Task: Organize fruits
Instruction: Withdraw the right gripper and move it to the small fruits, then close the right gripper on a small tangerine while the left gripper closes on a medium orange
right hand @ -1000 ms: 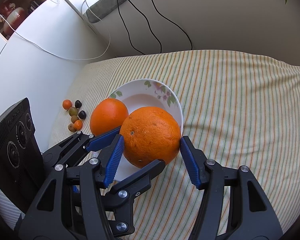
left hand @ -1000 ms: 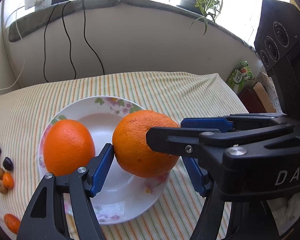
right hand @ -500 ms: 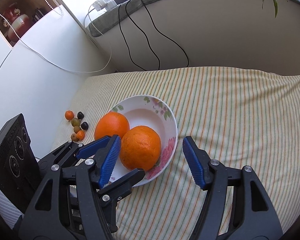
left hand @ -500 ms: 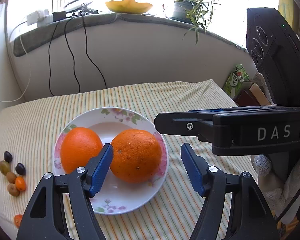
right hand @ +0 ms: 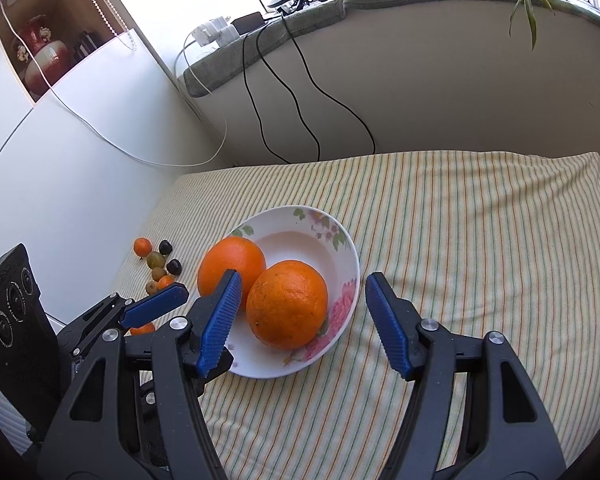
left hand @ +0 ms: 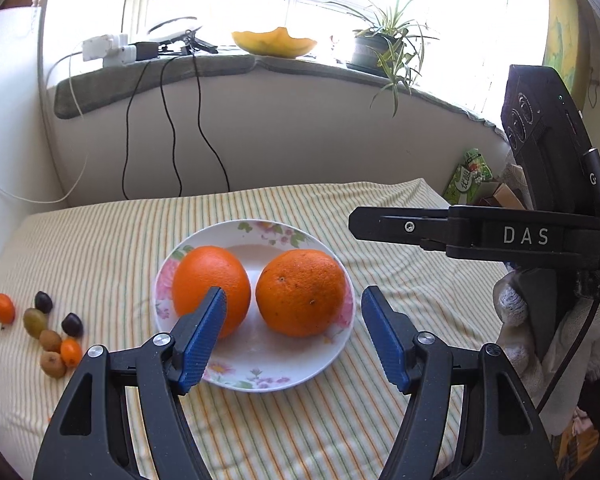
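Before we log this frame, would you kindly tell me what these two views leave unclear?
- Small fruits: too small in both views to name their kinds.
- One orange piece: right wrist view, mostly behind the left gripper's finger.
- Left orange: its near side is partly covered by a blue finger pad in both views.

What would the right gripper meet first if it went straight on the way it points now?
Most likely the nearer orange on the plate: it sits between the open right gripper fingers, just ahead. Depth is hard to judge, but nothing shows in between.
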### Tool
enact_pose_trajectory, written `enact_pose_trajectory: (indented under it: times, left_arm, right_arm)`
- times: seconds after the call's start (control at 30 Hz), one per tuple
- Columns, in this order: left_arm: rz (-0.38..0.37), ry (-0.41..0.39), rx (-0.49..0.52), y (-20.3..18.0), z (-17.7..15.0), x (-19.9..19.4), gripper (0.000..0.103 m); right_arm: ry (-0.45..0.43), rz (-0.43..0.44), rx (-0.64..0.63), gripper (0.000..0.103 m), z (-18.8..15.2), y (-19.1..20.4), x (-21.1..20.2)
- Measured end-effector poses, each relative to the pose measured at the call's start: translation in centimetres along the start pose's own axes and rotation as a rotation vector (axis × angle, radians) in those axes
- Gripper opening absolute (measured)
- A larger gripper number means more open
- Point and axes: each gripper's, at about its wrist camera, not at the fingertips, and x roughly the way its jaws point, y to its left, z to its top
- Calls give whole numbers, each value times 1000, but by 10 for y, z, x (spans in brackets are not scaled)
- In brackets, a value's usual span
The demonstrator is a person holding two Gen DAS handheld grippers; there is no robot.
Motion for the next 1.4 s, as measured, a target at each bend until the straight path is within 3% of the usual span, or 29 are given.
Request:
enact_pose_trajectory:
  times: [0.13, 0.27, 0.5, 0.63, 0.8, 1.07, 1.4]
  left_arm:
    - [35, -17, -29, 21, -14, -17, 69]
    - [78, -21, -73, 47, -34, -32, 69]
    - [148, -25, -150, 89, -72, -58, 69]
    - [176, -18, -205, 112, -88, -64, 61]
    - [179, -15, -243, 128, -99, -63, 58]
    - [185, -27, -256, 141, -111, -65, 54]
    - [160, -29, -282, 153, -120, -63, 54]
  right_arm:
    - [-44, 5, -51, 67, -3, 14, -7]
    - [-63, 28, -82, 74, -6, 28, -11]
    - [-8, 91, -160, 74, -10, 60, 3]
    - [31, 127, -236, 73, -14, 87, 18]
    - [106, 183, -271, 60, -15, 116, 44]
    - [250, 263, -197, 46, -14, 148, 106]
    - [356, 195, -161, 31, -19, 179, 179]
